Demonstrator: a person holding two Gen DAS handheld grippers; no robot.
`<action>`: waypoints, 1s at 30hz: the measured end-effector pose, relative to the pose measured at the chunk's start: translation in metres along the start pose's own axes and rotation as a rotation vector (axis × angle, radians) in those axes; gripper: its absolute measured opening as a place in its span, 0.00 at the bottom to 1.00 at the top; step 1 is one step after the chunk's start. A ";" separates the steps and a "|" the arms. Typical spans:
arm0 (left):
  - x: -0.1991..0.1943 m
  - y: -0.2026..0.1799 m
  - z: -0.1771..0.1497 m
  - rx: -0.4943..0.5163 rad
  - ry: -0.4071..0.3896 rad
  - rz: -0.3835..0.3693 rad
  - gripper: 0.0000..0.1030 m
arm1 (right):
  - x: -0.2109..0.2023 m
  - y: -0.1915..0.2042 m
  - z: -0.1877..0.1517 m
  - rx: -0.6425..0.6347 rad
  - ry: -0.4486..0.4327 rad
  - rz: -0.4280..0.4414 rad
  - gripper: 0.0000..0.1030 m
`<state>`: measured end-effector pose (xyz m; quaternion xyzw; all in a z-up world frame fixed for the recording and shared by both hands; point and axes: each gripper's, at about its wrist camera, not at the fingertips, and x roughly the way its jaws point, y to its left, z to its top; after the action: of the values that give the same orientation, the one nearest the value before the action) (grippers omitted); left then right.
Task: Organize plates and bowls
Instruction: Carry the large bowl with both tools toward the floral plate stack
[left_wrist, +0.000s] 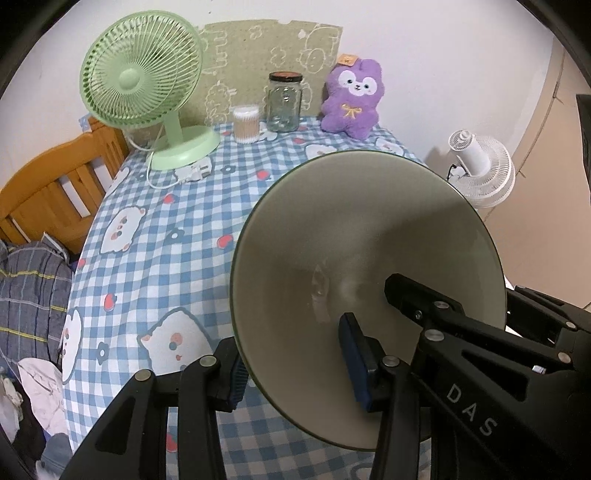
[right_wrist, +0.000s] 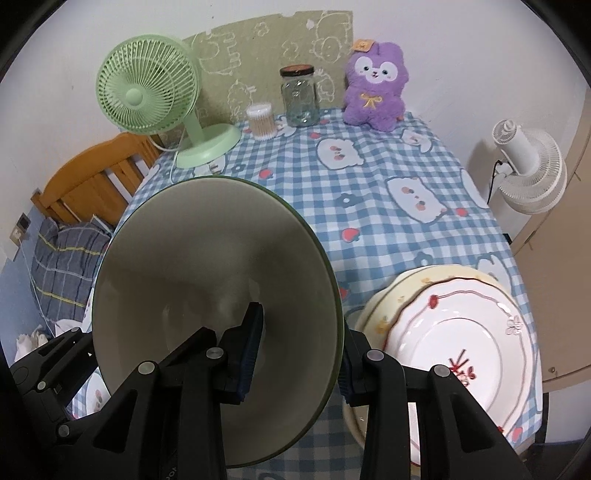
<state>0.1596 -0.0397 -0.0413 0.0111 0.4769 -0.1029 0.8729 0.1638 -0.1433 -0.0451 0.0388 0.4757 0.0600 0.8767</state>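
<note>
While you look through the left wrist view, your left gripper (left_wrist: 295, 365) has its fingers clamped on the near-left rim of the green bowl (left_wrist: 369, 240), held tilted above the tabletop (left_wrist: 177, 206). It looks stiff, glazed, slippery and breakable.

Through the right wrist view, your right gripper (right_wrist: 299, 354) pinches the opposite rim of the bowl beside the stacked plates (right_wrist: 461, 332); keep both rim holds.

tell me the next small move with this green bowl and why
Probably carry the green bowl right, toward the plate stack. Both the left gripper and the right gripper clamp opposite sides of its rim, it appears lifted off the checked tablecloth, and the plates are already gathered there.
</note>
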 end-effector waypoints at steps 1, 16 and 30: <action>-0.002 -0.004 0.000 0.003 -0.003 0.000 0.44 | -0.003 -0.004 -0.001 0.004 -0.005 0.000 0.37; -0.011 -0.071 0.004 0.053 -0.028 -0.040 0.44 | -0.039 -0.064 -0.008 0.047 -0.044 -0.040 0.37; 0.003 -0.130 -0.002 0.107 0.006 -0.087 0.44 | -0.048 -0.124 -0.027 0.108 -0.031 -0.088 0.37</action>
<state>0.1344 -0.1670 -0.0346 0.0373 0.4734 -0.1658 0.8643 0.1234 -0.2720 -0.0358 0.0658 0.4659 -0.0048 0.8823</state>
